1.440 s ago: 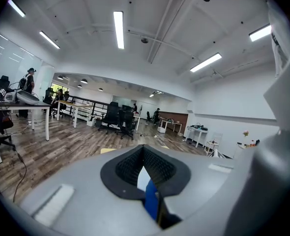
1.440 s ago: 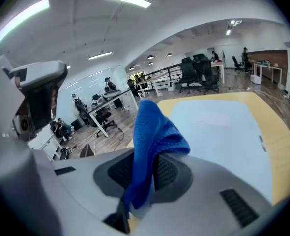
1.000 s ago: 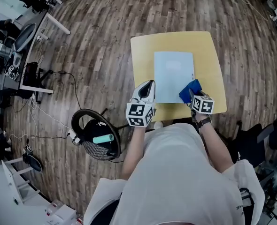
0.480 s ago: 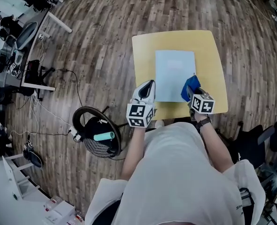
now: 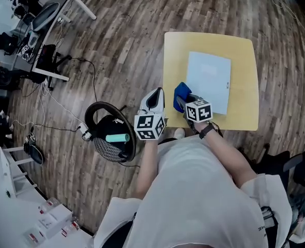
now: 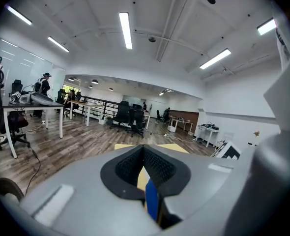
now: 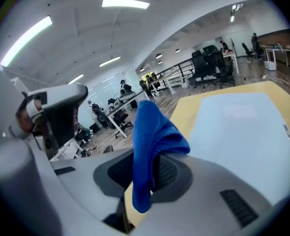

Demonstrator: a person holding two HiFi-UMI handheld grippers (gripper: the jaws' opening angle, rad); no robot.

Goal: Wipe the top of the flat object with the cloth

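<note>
**A:** Where is the sheet (image 5: 209,81) lying?

**B:** It is lying flat in the middle of the yellow worktop (image 5: 245,112), pale blue, with nothing resting on it. Lying that way, it is offering its whole top to a wipe.

**A:** And the cloth (image 5: 181,93)?

**B:** The right gripper (image 7: 146,173) is pinching it. The jaws are clamping a fold of the blue cloth, and the rest is bunching out past the tips. So the soft wad, not the jaws, is the part that would meet the sheet.

**A:** Is it wiping?

**B:** I am judging not. In the head view the cloth is sitting just beside the sheet's near left corner, over the worktop. Whether it is touching anything below, I cannot tell. The right gripper view is showing the sheet stretching away ahead and to the right, all of it unwiped as far as I can judge. A corner is a sensible place to be starting a stroke.

**A:** What is the left gripper (image 6: 143,156) doing?

**B:** Its jaws are standing together with nothing between them. It is hanging by the worktop's near left edge, just beside the cloth but off the sheet, likely staying out of the wiping path.

**A:** Anything worrying you?

**B:** The sheet is looking thin and loose, so I am expecting it might slide under the drag. The idle gripper may be needed to pin an edge.
</note>
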